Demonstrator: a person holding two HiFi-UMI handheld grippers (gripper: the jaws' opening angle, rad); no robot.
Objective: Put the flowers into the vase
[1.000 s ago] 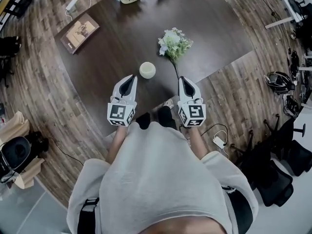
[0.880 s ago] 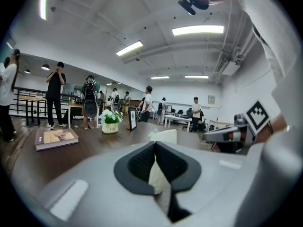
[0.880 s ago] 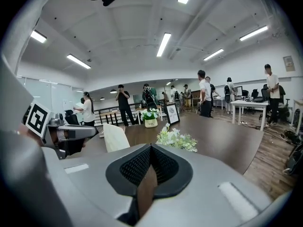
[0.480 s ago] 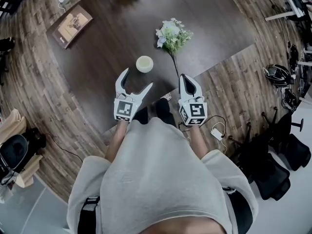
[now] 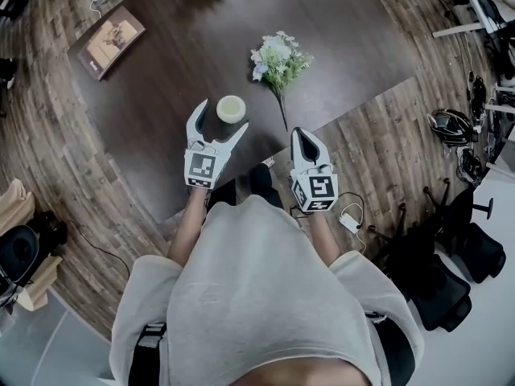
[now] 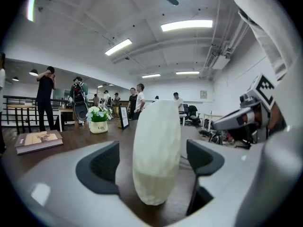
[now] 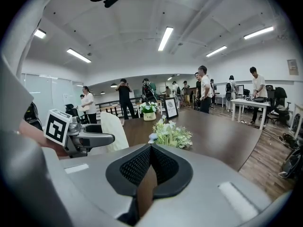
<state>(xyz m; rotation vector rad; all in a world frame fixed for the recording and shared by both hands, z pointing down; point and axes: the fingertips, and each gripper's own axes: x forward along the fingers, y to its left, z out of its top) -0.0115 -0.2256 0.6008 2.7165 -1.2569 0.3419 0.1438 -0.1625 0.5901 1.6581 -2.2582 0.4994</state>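
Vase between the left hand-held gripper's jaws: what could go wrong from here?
The left hand-held gripper, jaws opening, straddles the upright vase without touching it; a nudge from either jaw could tip it. The flowers lie flat beside it, and the right hand-held gripper is shut, so it must open before taking the thin stem, which might slip.

Standing on table, between opening left fingers, touching neither: vase. Lying just ahead of right fingers, stem end nearest, right of vase: flowers. Far beyond left fingers, leftward: book.
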